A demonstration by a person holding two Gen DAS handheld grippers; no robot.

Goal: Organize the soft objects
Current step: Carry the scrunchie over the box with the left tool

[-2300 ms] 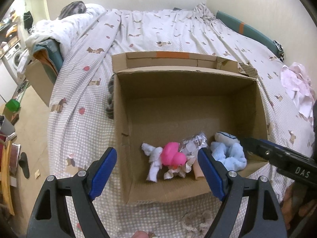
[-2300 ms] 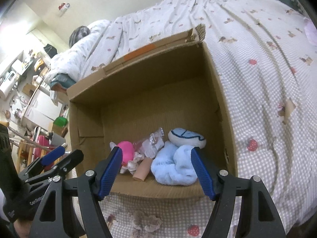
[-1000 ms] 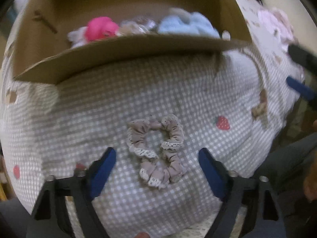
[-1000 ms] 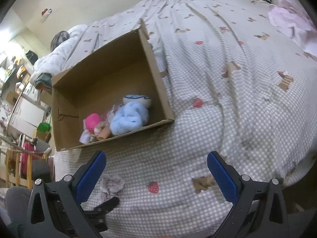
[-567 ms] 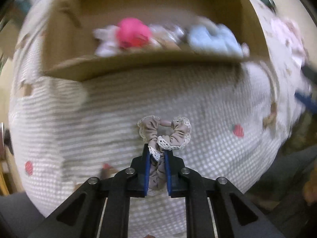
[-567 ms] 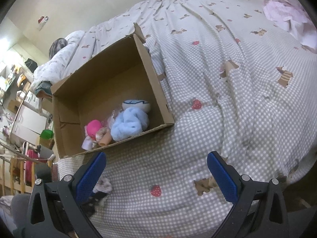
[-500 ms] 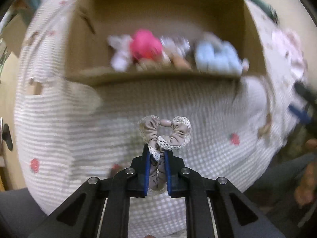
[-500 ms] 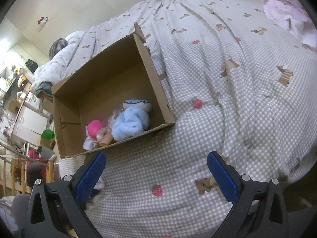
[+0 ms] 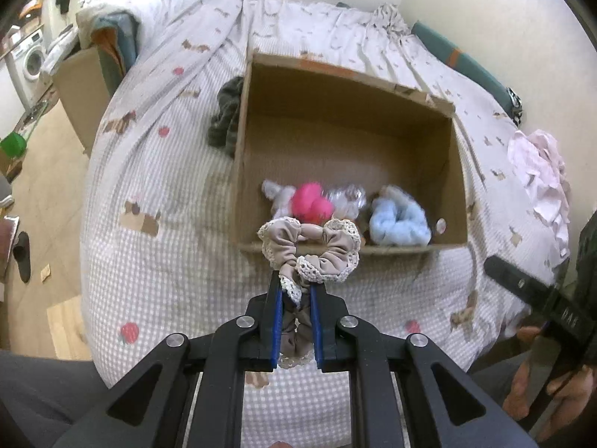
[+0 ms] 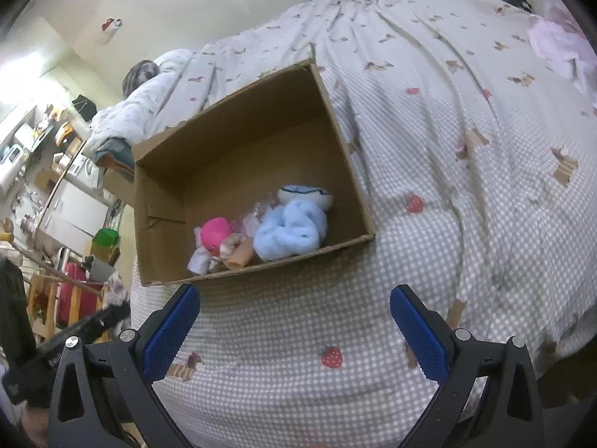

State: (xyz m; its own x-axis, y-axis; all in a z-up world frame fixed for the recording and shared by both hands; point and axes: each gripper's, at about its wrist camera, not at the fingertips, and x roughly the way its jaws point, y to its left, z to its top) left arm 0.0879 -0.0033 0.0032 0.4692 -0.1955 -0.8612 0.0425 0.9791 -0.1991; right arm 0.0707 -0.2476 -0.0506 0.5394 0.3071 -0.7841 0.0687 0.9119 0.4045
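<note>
- Left of the cardboard box (image 9: pixel 335 100), against its outer wall: a dark crumpled cloth (image 9: pixel 225 115), caught only from the left wrist.
- In front of the box's near wall, toward its left half: left gripper (image 9: pixel 294 287) clenched on the beige lace-edged scrunchie (image 9: pixel 321 246).
- Flat on the checked bedspread (image 9: pixel 168 261) a second earlier, with the claw spread wide around it; now pinched by the lower loop and lifted clear of the cloth, the upper loop overlapping the near rim in the left wrist view.
- Judged from that: pick finished, with only the carry over the near wall and the release left for this piece.
- Inside the box, along the near wall: pink toy (image 9: pixel 309 203), then a crinkled clear wrapper, then the pale blue fluffy piece (image 9: pixel 397 220), all lying as before.
- Just behind the blue piece: a white-and-blue round plush (image 10: pixel 304 192), plain from the right wrist and not made out from the left.
- Off the box's near-left corner from the right wrist: the left claw (image 10: pixel 93 321), only a dark blur with its grasp unreadable there; settled by the left wrist alone.
- In front of the box's right half: right gripper (image 10: pixel 294 295) released, jaws wide and holding nothing, drawn back from the box mouth.
- Well right of the box: a pale pink garment (image 9: pixel 541 164) on the bedspread.
</note>
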